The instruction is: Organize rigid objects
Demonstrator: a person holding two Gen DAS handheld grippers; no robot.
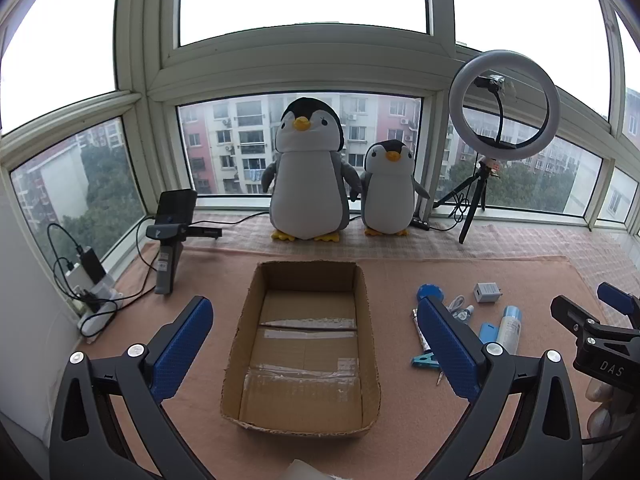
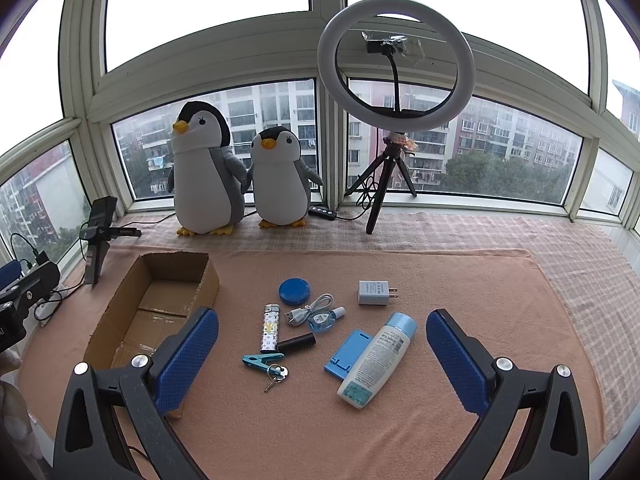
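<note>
An open, empty cardboard box (image 1: 245,320) stands on the pink cloth, directly between the wide-open fingers of my left gripper (image 1: 312,308). To its right lies a cluster of small items: a blue round lid (image 2: 295,291), white charger (image 2: 374,292), USB cable (image 2: 310,308), patterned lighter (image 2: 270,333), black tube (image 2: 297,343), teal clip (image 2: 262,360), keys (image 2: 275,376), blue stand (image 2: 348,354) and a white bottle (image 2: 378,360). My right gripper (image 2: 323,317) hovers over them, open and holding nothing. The box (image 2: 176,266) sits to its left.
Two plush penguins (image 1: 306,172) and a ring light on a tripod (image 2: 396,60) stand along the window ledge. At the far left are a phone on a stand (image 1: 174,208) and a power strip with cables (image 1: 96,312). Checked cloth covers the right side.
</note>
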